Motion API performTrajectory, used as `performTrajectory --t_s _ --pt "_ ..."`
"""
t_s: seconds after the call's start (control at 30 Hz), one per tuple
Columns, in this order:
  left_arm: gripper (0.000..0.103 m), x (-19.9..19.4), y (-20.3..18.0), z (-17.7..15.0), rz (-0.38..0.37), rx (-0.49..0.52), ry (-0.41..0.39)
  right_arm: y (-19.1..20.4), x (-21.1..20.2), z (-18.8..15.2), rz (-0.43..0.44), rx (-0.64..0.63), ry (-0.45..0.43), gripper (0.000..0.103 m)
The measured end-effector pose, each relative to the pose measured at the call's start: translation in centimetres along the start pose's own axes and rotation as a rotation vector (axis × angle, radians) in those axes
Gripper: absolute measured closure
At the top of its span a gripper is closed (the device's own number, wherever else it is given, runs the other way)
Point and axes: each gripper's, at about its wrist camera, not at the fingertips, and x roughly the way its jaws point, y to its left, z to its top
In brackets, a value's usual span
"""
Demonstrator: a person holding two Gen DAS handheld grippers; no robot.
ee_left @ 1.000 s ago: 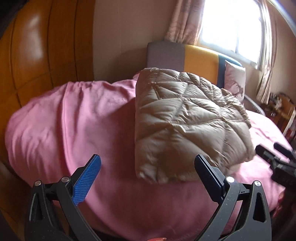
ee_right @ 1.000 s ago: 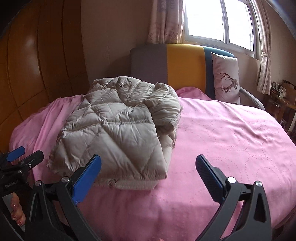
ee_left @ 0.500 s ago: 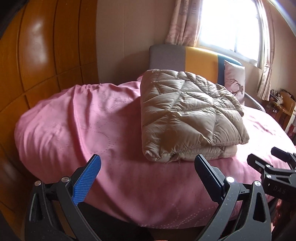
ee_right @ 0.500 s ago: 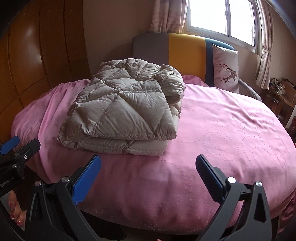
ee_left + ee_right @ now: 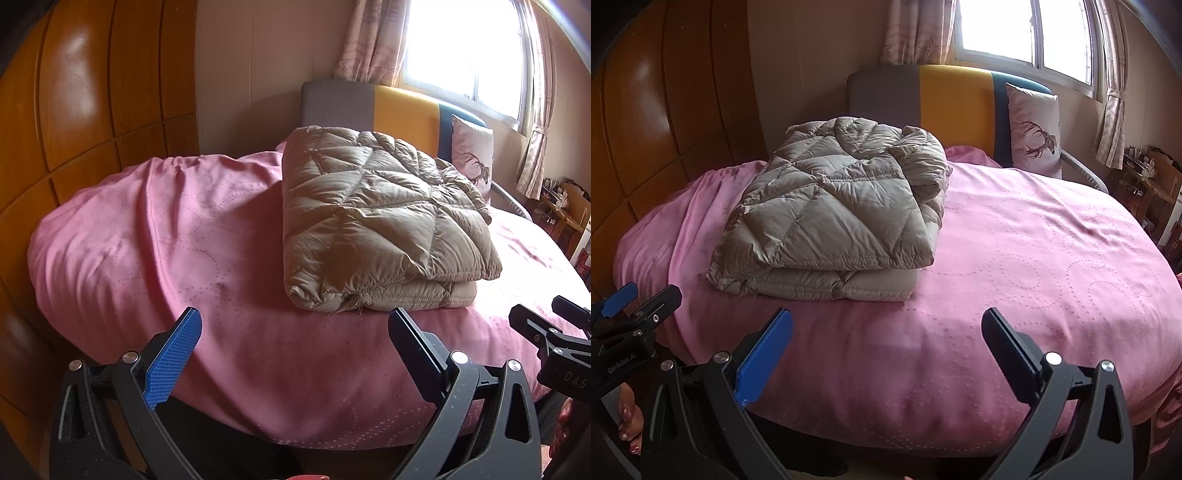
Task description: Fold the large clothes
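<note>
A beige quilted down jacket lies folded into a thick rectangle on the pink bed cover. It also shows in the right wrist view, left of the bed's middle. My left gripper is open and empty, held off the near edge of the bed, short of the jacket. My right gripper is open and empty too, below the bed's near edge. Each gripper shows at the edge of the other's view: the right one and the left one.
A grey, yellow and blue headboard and a deer-print pillow stand at the far end. Wooden wardrobe panels line the left. A window with curtains is behind. A cluttered shelf stands at the right.
Both grippers have pulled back and dropped lower, away from the folded jacket, which now lies farther off and seen more from the side. The jacket has not moved.
</note>
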Motion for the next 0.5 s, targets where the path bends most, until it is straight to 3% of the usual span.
performTrajectory --t_s 0.5 --pt "0.003 0.24 -0.34 -0.11 -0.009 -0.001 0.003 -0.29 0.46 -0.08 0.007 0.009 0.017 0.002"
